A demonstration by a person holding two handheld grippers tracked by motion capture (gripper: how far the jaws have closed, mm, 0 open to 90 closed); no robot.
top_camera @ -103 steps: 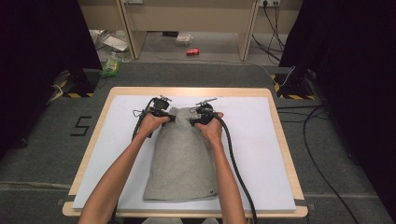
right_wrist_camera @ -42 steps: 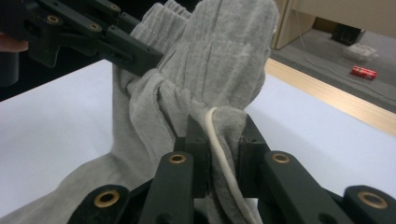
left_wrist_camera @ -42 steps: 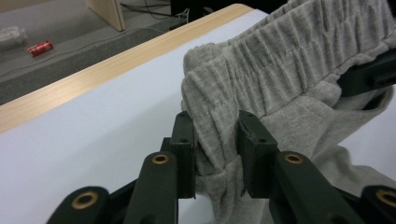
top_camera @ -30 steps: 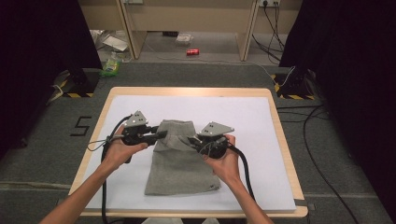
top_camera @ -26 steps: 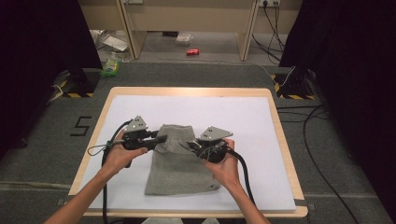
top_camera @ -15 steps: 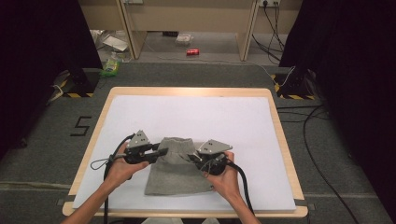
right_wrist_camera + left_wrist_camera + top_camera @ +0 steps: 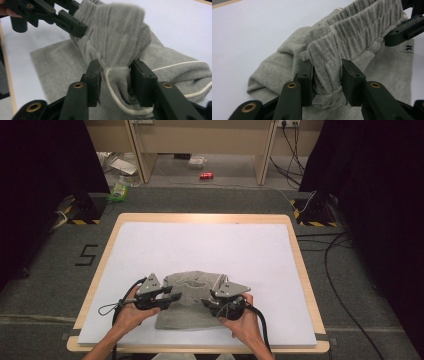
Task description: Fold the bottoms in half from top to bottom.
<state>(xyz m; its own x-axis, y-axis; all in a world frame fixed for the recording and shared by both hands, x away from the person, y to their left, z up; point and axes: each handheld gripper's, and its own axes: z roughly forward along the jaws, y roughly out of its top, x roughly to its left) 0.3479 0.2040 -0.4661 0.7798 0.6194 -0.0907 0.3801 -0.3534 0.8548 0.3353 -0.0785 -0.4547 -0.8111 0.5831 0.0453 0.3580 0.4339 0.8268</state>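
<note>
Grey shorts (image 7: 190,285) lie folded on the white sheet (image 7: 210,245) near the table's front edge. My left gripper (image 7: 175,297) and right gripper (image 7: 205,303) face each other low over them. In the left gripper view the ribbed waistband (image 7: 342,40) is bunched between the pads of the left gripper (image 7: 325,75), which still press on it as the jaws have just been opening. In the right gripper view the right gripper (image 7: 115,75) has just opened wider. The waistband (image 7: 117,32) and white drawstring (image 7: 125,110) sit loosely between its pads.
The wooden table edge (image 7: 300,270) frames the sheet. On the floor beyond it lie a red can (image 7: 206,175) and a green item (image 7: 119,191). Cables (image 7: 340,270) run along the right side. The far half of the sheet is bare.
Both hands have come down and toward the near edge, carrying the waistband over the legs, so the shorts look shorter. The grippers' jaws stand wider apart than before.
</note>
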